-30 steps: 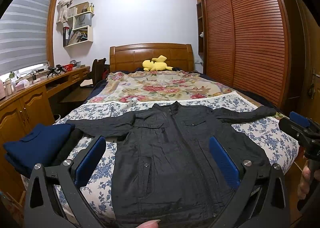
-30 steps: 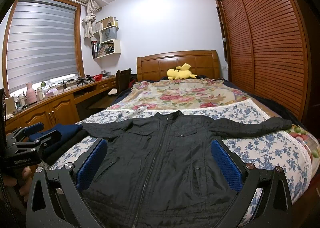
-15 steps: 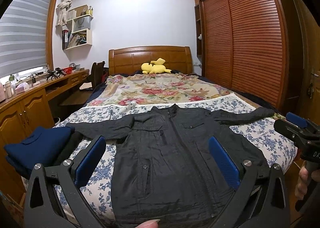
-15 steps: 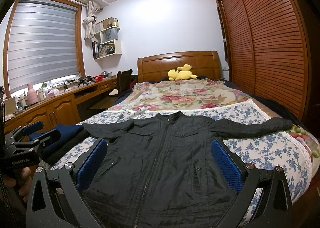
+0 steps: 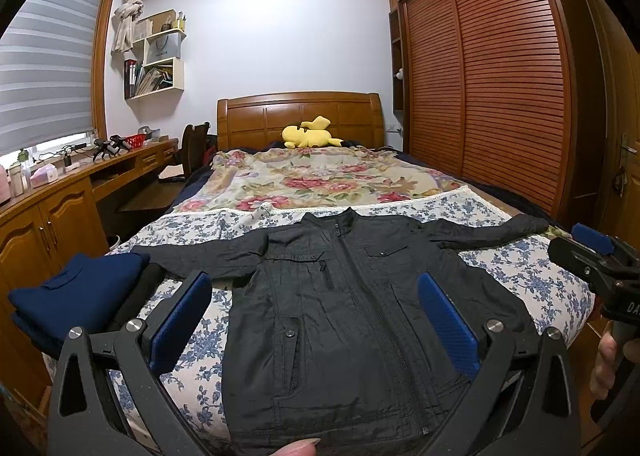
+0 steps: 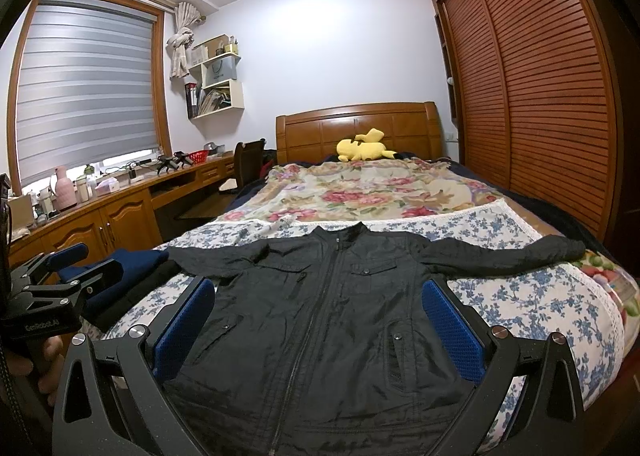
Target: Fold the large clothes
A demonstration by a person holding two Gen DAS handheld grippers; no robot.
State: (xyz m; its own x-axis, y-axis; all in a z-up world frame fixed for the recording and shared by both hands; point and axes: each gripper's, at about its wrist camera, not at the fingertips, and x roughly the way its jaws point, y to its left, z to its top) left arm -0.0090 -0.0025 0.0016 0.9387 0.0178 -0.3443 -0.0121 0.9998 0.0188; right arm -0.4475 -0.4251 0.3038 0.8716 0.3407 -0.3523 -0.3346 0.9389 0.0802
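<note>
The black jacket [image 5: 344,308] lies flat on its back across the foot of the bed [image 5: 532,276], zipped up, with both sleeves spread out to the sides. The collar points to the headboard and the hem hangs near the bed edge just below me. No part of it is folded yet.

My left hand-held gripper [image 5: 314,324] hovers above the lower half of the jacket with its 2 blue pads wide apart and nothing between them. My right hand-held gripper [image 6: 320,326] is the same: released, empty, above the hem. Neither one touches the cloth.

Compared with 1 second ago, almost nothing on the bed has changed. The jacket kept the same shape and place. Only my left view has tilted up a little, so the jacket now sits lower in it and more of the ceiling shows. The right view is nearly the same. I judge from this that I am only lining up, and the first fold has not begun.

To the left of the jacket, a folded navy garment [image 5: 76,296] rests on a darker one at the bed corner, just beside the left sleeve. Probably these are already done. A yellow plush toy [image 5: 308,133] lies far away at the headboard.
</note>
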